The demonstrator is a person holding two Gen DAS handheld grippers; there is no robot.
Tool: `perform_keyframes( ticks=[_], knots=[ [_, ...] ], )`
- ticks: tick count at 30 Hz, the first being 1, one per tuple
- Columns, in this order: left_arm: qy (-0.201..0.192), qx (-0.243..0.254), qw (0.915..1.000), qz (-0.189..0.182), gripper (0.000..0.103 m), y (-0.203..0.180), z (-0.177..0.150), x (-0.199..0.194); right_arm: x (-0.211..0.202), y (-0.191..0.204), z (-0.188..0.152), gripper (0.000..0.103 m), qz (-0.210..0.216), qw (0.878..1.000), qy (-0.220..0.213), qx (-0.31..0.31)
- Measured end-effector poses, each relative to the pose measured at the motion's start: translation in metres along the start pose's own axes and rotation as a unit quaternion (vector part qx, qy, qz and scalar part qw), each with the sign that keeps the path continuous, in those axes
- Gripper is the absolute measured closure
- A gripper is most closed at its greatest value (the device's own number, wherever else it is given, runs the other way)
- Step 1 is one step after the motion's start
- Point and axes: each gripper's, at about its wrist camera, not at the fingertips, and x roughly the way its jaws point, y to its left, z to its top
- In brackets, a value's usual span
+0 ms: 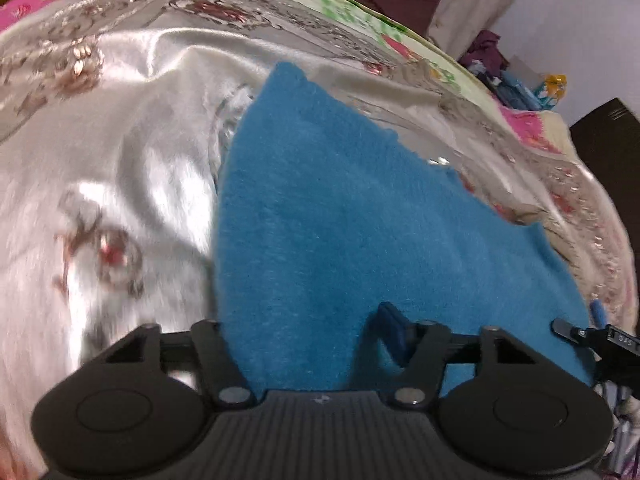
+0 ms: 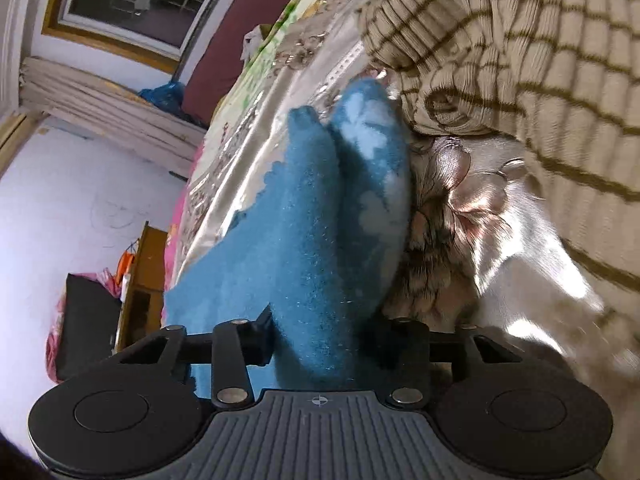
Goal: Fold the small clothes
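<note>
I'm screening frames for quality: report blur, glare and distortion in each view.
Left wrist view: the satin bedspread is motion-smeared and throws bright glare, the blue cloth stays fairly sharp, and the fisheye bends the bed edge. Right wrist view: the checked fabric blurs toward the right edge, with glare on the satin below it.

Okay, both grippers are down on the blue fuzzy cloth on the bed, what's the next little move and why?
Probably lift both corners slightly and carry them forward over the blue cloth. The left gripper and right gripper each have its near edge bunched between their jaws, seemingly pinched. The rest lies spread on the satin bedspread, so a shallow lift would start the fold. The striped garment sits close; keep clear.
</note>
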Motion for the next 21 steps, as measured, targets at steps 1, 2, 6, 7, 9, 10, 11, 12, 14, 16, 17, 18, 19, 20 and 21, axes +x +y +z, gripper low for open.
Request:
perform_keyframes(
  ticks=[1, 2, 6, 7, 9, 10, 11, 12, 14, 16, 17, 18, 19, 20, 21],
  knots=[
    [0.007, 0.006, 0.9999, -0.007, 0.04, -0.003, -0.008, -0.007, -0.012, 0.004, -0.004, 0.063, 0.001, 1.0, 0.003, -0.012],
    [0.016, 0.014, 0.9997, -0.01, 0.04, -0.007, -0.019, -0.013, -0.023, 0.007, -0.009, 0.063, -0.001, 1.0, 0.007, -0.023],
    [0.045, 0.054, 0.9972, 0.028, 0.04, -0.02, -0.067, -0.025, -0.063, -0.001, -0.034, 0.063, -0.03, 0.999, 0.025, -0.026],
    [0.04, 0.063, 0.9964, 0.042, 0.039, -0.026, -0.077, -0.028, -0.07, -0.008, -0.043, 0.062, -0.036, 0.999, 0.028, -0.013],
    [0.026, 0.075, 0.9945, 0.069, 0.039, -0.037, -0.087, -0.034, -0.075, -0.017, -0.055, 0.059, -0.046, 0.999, 0.028, 0.006],
    [0.012, 0.079, 0.9931, 0.086, 0.039, -0.044, -0.09, -0.039, -0.077, -0.022, -0.061, 0.057, -0.048, 0.998, 0.024, 0.016],
    [-0.001, 0.083, 0.9913, 0.102, 0.039, -0.05, -0.092, -0.045, -0.077, -0.027, -0.064, 0.057, -0.045, 0.998, 0.02, 0.026],
    [-0.015, 0.087, 0.9891, 0.118, 0.039, -0.055, -0.092, -0.051, -0.078, -0.03, -0.066, 0.057, -0.041, 0.998, 0.014, 0.038],
    [-0.049, 0.098, 0.983, 0.147, 0.038, -0.064, -0.093, -0.065, -0.08, -0.035, -0.067, 0.055, -0.032, 0.998, 0.004, 0.046],
    [-0.074, 0.102, 0.9769, 0.172, 0.038, -0.067, -0.093, -0.081, -0.079, -0.036, -0.067, 0.053, -0.027, 0.998, -0.001, 0.049],
    [-0.082, 0.099, 0.9745, 0.184, 0.038, -0.064, -0.091, -0.086, -0.078, -0.037, -0.066, 0.052, -0.025, 0.998, -0.004, 0.052],
    [-0.09, 0.1, 0.9718, 0.194, 0.038, -0.066, -0.091, -0.092, -0.079, -0.04, -0.067, 0.051, -0.025, 0.998, -0.003, 0.053],
    [-0.098, 0.107, 0.9694, 0.198, 0.038, -0.071, -0.091, -0.096, -0.079, -0.043, -0.067, 0.05, -0.022, 0.998, -0.002, 0.053],
    [-0.105, 0.113, 0.9676, 0.2, 0.038, -0.076, -0.093, -0.099, -0.081, -0.047, -0.068, 0.049, -0.019, 0.998, -0.002, 0.055],
    [-0.109, 0.117, 0.9674, 0.196, 0.038, -0.084, -0.094, -0.097, -0.08, -0.048, -0.069, 0.048, -0.016, 0.998, -0.003, 0.058]
  ],
)
